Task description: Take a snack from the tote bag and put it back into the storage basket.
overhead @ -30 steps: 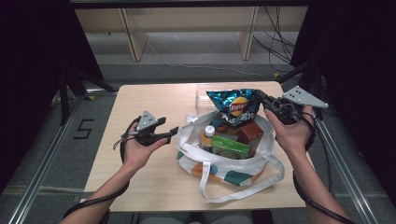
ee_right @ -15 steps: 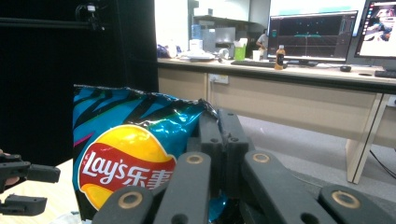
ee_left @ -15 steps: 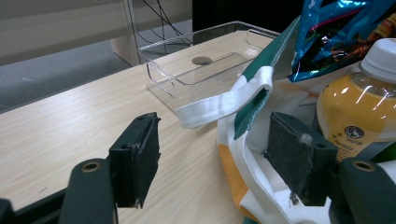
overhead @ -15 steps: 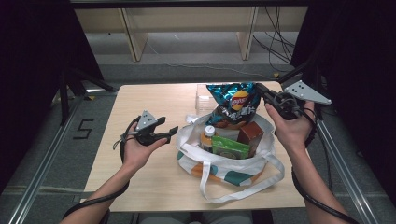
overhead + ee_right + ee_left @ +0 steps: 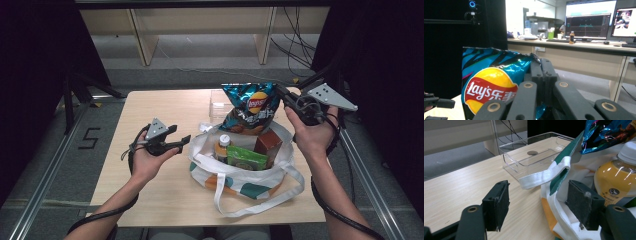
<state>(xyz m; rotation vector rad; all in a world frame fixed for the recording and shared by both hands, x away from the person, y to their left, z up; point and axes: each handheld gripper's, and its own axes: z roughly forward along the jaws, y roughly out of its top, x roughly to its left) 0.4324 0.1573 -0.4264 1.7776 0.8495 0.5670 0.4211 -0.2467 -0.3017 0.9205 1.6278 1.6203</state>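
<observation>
1. A pale wooden counter (image 5: 150,110) carries a white tote bag (image 5: 240,175).
2. The right claw (image 5: 283,95) is clamped on the chip bag (image 5: 250,107), held above the tote.
3. The left claw (image 5: 184,141) hovers with jaws apart, empty, beside the tote.

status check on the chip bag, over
Right gripper shut on chip bag, held above tote. Left gripper open beside tote, jaws at its strap. Bottle and packs in tote below.

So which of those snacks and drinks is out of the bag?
The blue chip bag, pinched by the right gripper above the tote bag; bottle and green pouch sit inside.
</observation>
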